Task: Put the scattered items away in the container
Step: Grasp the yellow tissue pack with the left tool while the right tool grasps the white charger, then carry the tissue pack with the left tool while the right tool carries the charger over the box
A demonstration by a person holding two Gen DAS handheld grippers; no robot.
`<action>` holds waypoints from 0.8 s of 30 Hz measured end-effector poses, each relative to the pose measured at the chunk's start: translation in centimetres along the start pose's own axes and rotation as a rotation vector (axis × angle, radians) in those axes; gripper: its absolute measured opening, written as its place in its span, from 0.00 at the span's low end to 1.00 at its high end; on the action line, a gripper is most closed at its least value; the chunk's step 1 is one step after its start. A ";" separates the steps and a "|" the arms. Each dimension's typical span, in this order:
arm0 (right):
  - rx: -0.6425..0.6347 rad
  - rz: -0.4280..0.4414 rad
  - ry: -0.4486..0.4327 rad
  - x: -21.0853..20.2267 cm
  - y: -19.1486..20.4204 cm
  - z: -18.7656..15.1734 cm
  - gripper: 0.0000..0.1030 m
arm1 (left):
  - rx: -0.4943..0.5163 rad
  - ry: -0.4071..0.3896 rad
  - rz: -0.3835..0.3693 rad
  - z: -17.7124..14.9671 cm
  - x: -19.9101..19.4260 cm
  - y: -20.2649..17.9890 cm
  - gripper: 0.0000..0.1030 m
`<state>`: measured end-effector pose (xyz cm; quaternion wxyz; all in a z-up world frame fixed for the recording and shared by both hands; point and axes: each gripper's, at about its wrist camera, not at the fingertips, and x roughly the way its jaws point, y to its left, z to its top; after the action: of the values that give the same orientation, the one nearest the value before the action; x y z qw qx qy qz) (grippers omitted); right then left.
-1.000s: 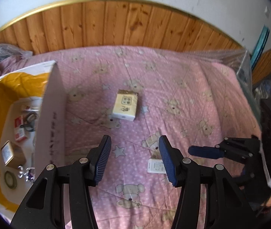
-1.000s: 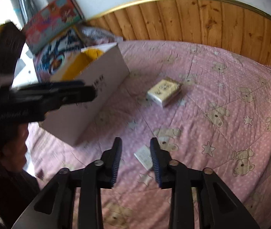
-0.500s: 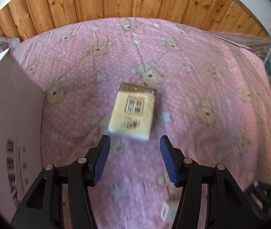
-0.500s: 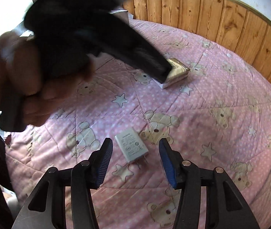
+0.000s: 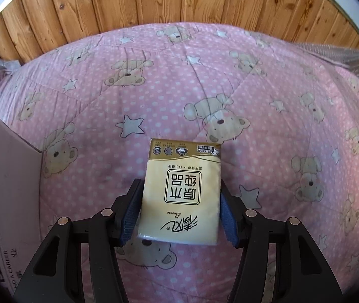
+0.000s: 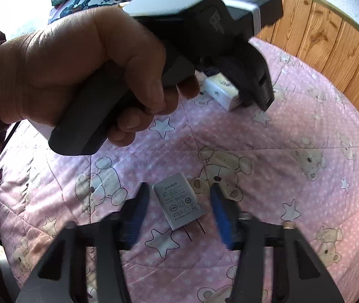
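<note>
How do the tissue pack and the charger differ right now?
Colour: the tissue pack is yellow with a gold band; the charger is grey with two metal prongs.
Size against the jaws: the tissue pack nearly fills the left gripper; the charger leaves clear gaps in the right gripper, whose jaws are closing.
Pose: the pack lies square to its jaws; the charger lies skewed.
Shared: both lie flat on the pink quilt, not yet gripped.

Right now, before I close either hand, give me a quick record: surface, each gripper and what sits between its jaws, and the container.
surface: pink quilt
left gripper: jaws wide, either side of the tissue pack, which lies flat; contact unclear
right gripper: jaws closing, not yet touching the charger lying between them
container: cardboard box at the left edge of the left wrist view
</note>
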<state>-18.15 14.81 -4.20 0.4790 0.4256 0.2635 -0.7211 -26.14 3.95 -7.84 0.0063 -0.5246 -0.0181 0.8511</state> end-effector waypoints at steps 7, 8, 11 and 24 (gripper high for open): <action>0.040 0.017 0.019 0.2 -0.4 0.4 0.30 | -0.019 -0.008 0.003 -0.7 -0.8 0.3 0.53; 0.063 0.035 0.013 0.0 -0.6 0.5 0.30 | -0.029 -0.009 0.001 -0.8 -1.1 0.4 0.53; 0.129 0.092 -0.017 -1.1 -1.3 1.1 0.30 | -0.060 -0.021 -0.012 -1.0 -2.6 1.1 0.52; 0.211 0.182 -0.130 -6.0 -0.6 2.0 0.30 | -0.104 -0.081 -0.033 -2.4 -10.7 2.6 0.53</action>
<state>-18.36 16.29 1.93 0.5110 0.4481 0.1152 -0.7245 -19.11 1.13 0.57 -0.0076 -0.4889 -0.0710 0.8694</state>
